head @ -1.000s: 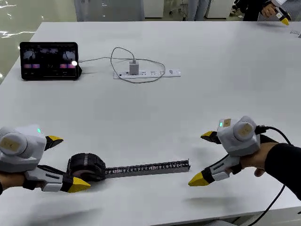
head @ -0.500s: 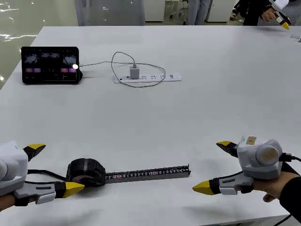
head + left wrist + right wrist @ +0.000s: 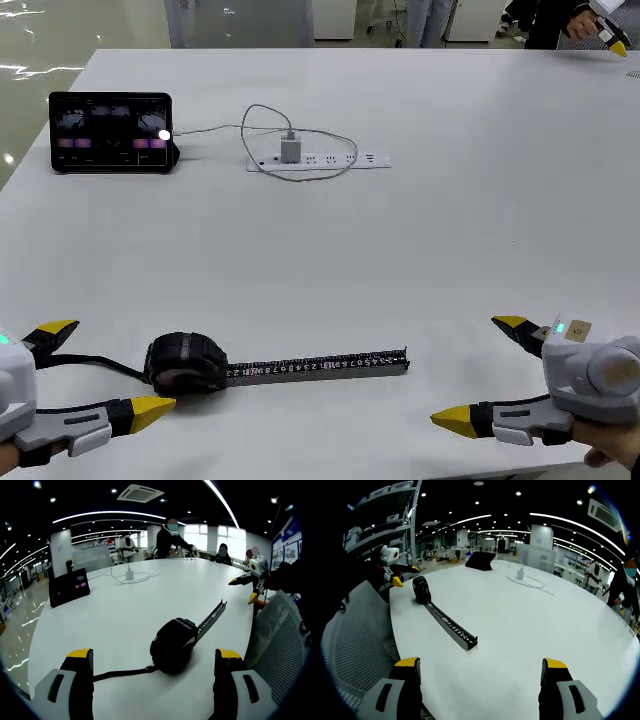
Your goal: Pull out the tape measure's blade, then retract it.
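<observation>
The tape measure, blade out, lies on the white worktop just ahead of the left hand-held gripper, jaws apart; the right hand-held gripper, also apart, is beyond the blade's tip.

One each of tape measure, tablet, power strip, left gripper, right gripper

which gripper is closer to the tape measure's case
The left gripper: its open jaws sit beside the case, while the right gripper is beyond the far end of the blade.
</observation>
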`<state>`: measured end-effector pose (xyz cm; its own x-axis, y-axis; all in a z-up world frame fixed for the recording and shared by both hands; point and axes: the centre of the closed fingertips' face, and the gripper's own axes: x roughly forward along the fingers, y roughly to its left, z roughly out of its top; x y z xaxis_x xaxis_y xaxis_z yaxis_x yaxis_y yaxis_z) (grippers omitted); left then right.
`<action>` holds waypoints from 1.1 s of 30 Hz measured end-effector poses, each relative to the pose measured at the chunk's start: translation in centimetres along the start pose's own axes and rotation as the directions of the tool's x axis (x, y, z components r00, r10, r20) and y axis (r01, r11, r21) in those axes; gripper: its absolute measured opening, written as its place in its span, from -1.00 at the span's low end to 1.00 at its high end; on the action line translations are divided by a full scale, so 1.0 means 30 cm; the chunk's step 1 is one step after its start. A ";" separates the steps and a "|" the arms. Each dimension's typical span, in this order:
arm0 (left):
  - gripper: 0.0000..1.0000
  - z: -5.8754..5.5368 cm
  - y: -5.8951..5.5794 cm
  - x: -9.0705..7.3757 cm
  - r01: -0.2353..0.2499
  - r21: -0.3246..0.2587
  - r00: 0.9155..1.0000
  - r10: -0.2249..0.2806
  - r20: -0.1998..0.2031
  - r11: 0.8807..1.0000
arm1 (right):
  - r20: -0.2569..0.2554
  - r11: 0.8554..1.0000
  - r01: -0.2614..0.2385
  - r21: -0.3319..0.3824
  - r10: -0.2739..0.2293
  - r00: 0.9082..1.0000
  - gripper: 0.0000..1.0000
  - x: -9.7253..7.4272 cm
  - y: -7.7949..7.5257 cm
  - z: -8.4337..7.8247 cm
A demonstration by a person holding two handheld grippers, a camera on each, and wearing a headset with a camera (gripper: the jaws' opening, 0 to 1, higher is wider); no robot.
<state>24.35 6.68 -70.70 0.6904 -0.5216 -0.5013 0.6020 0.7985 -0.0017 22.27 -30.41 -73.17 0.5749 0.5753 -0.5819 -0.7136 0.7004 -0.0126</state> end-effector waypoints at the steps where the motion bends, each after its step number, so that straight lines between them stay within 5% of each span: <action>1: 0.98 -0.013 0.003 0.000 -0.004 -0.002 1.000 0.004 -0.003 1.000 | -0.002 1.000 0.006 0.007 -0.006 1.000 0.98 -0.003 0.000 -0.005; 9: 0.98 -0.066 0.009 -0.041 -0.045 -0.016 0.999 0.044 -0.009 0.999 | -0.006 0.999 0.049 -0.003 -0.049 0.999 0.98 -0.036 0.009 -0.029; 13: 0.98 -0.097 -0.013 -0.057 -0.025 -0.017 0.999 0.024 -0.035 1.000 | -0.001 0.998 0.055 0.020 -0.055 0.998 0.98 -0.050 0.018 -0.045; 24: 0.98 -0.074 0.001 -0.053 -0.067 -0.013 0.998 0.067 -0.016 0.998 | -0.008 0.997 0.061 0.049 -0.061 0.998 0.98 -0.078 0.019 -0.080; 33: 0.98 -0.077 -0.024 -0.031 -0.068 0.028 0.996 0.070 -0.053 0.997 | -0.011 0.996 0.069 0.052 -0.069 0.998 0.98 -0.083 0.000 -0.071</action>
<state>22.36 7.30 -72.22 0.7084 -0.4477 -0.5457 0.5643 0.8236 0.0568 19.98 -32.75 -73.43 0.6180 0.5213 -0.5885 -0.6505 0.7595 -0.0103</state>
